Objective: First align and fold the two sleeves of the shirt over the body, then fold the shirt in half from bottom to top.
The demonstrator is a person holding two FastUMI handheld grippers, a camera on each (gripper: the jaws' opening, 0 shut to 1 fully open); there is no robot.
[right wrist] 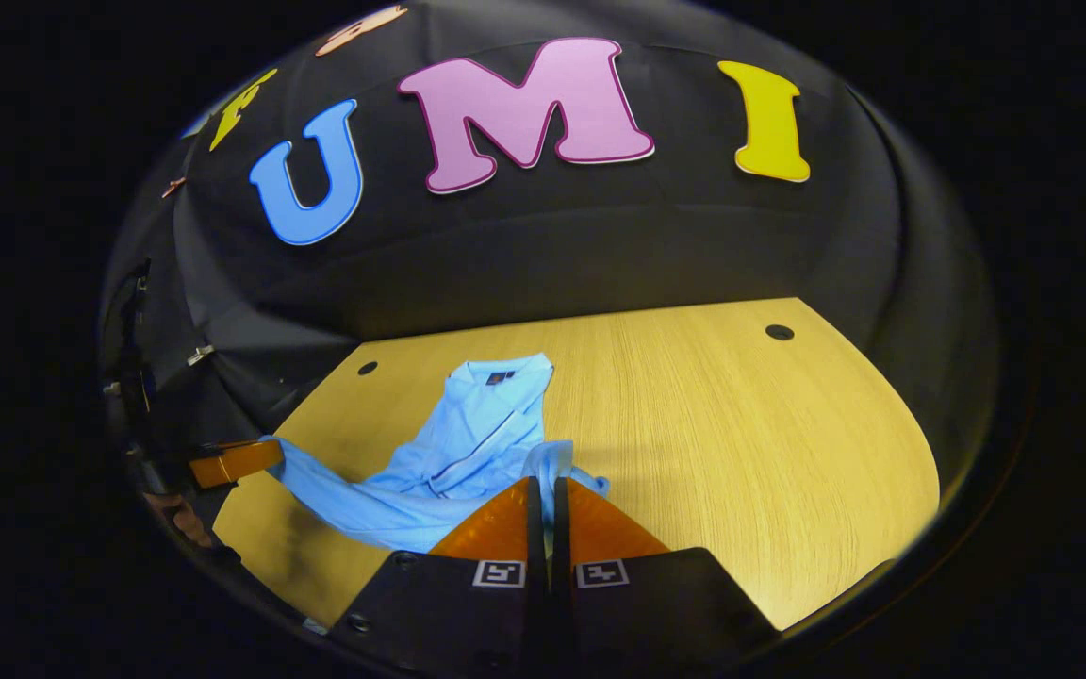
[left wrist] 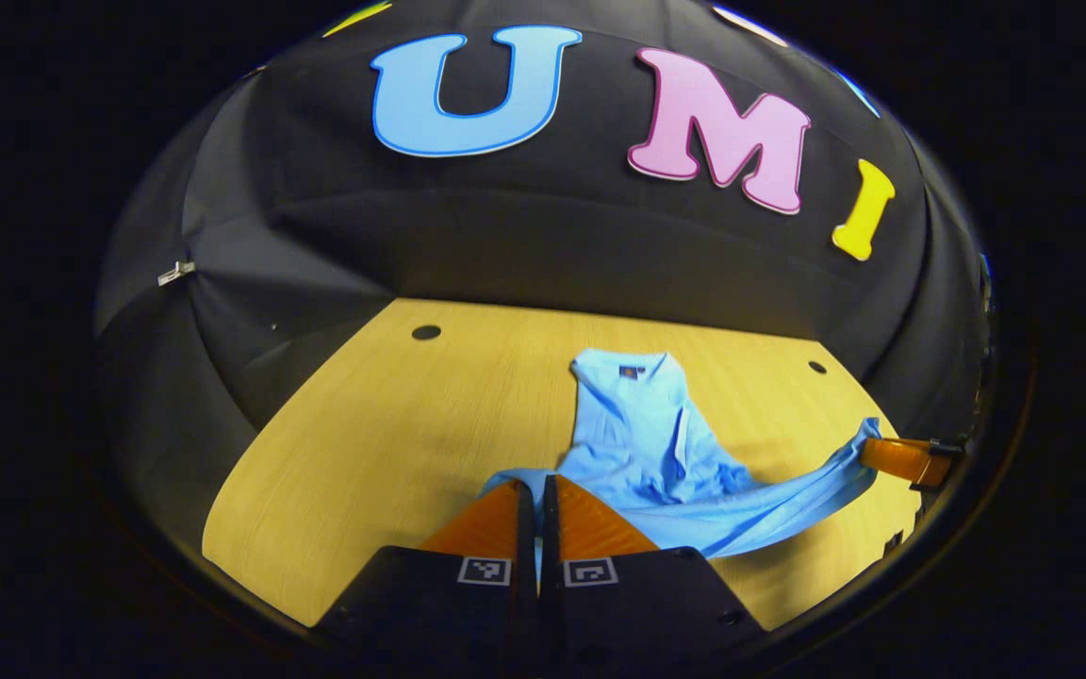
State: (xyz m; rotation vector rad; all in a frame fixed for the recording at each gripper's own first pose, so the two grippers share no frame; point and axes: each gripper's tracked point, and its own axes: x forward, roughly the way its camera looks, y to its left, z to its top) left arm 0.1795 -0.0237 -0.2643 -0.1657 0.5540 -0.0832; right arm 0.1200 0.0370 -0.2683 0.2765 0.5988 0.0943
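Left tongs (left wrist: 536, 490) are pointing forward low over the worktop (left wrist: 383, 424), clenched on a bottom corner of the light blue shirt (left wrist: 647, 434). Right tongs (right wrist: 543, 492) are doing likewise, clamping the other bottom corner. Hem is hanging stretched between them; collar end is lying farther back on the worktop.

Light blue shirt (left wrist: 642, 434) with dark collar label; yellow wood-grain desk (left wrist: 392, 443) with dark round holes; black booth wall (left wrist: 505, 245).
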